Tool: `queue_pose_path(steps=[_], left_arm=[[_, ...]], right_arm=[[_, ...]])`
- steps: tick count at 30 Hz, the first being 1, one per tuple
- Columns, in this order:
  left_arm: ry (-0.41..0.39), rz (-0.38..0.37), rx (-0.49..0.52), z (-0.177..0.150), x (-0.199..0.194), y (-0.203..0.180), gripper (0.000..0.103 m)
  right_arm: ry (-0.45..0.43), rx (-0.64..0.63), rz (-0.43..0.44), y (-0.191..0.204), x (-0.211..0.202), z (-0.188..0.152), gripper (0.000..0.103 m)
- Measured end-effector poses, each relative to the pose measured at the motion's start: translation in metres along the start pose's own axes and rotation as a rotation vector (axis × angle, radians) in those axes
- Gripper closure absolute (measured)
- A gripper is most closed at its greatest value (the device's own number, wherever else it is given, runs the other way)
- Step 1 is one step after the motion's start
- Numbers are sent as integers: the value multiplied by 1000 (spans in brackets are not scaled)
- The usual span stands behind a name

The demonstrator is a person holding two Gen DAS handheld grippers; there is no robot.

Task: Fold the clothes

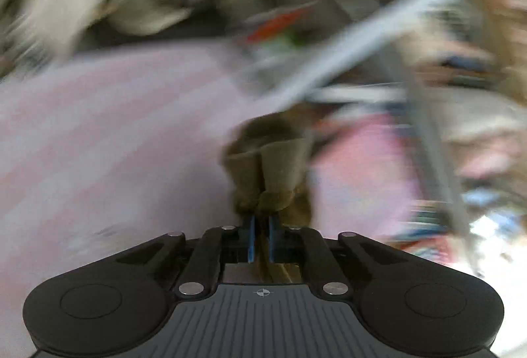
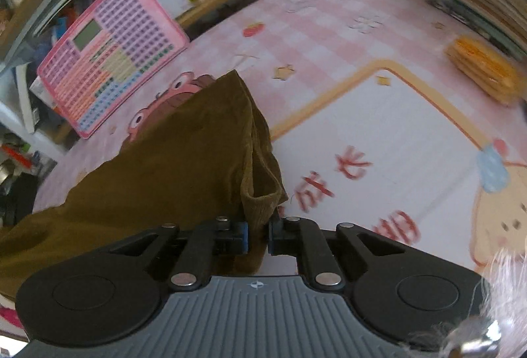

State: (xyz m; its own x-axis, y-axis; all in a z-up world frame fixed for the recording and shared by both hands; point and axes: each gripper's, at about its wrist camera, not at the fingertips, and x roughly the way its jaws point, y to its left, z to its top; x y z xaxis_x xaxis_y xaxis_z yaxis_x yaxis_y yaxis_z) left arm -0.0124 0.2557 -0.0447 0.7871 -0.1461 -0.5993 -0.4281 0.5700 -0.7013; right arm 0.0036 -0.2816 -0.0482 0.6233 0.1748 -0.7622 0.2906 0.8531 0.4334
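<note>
– So what could have gone wrong there?
– Mostly a slipped hold. The left gripper [image 1: 262, 226] had its fingers nearly closed on a bunched bit of the brown garment [image 1: 268, 166], and that whole view was smeared with motion, so a tug could have pulled the cloth free.
– And the right gripper [image 2: 258, 232]?
– Pinched on a corduroy hem of the same garment, only a thin edge between the pads. Most of the cloth draped off to the left over the pink checked mat [image 2: 322, 25].
– Anything in the way?
– A pink keypad toy [image 2: 112, 54] leaned at the mat's far-left edge, and a stack of orange cloths [image 2: 484, 71] sat near the right edge. A swinging fold might have caught either one
</note>
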Motion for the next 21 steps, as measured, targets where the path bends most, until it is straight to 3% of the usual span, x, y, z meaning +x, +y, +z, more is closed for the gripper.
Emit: queue_pose_path(steps=[2, 10, 13, 15, 21], left_arm=[[38, 77, -46, -3, 12, 26, 102], [32, 76, -34, -5, 18, 30, 100], [39, 60, -22, -4, 13, 27, 87], [39, 47, -8, -5, 6, 25, 69], [31, 35, 49, -16, -16, 16, 57]], right_arm=[[18, -13, -2, 5, 10, -2, 94], [6, -50, -18, 17, 20, -6, 92], [-3, -49, -21, 18, 16, -10, 81], [-9, -42, -13, 17, 10, -13, 68], [-35, -30, -5, 20, -11, -29, 61]])
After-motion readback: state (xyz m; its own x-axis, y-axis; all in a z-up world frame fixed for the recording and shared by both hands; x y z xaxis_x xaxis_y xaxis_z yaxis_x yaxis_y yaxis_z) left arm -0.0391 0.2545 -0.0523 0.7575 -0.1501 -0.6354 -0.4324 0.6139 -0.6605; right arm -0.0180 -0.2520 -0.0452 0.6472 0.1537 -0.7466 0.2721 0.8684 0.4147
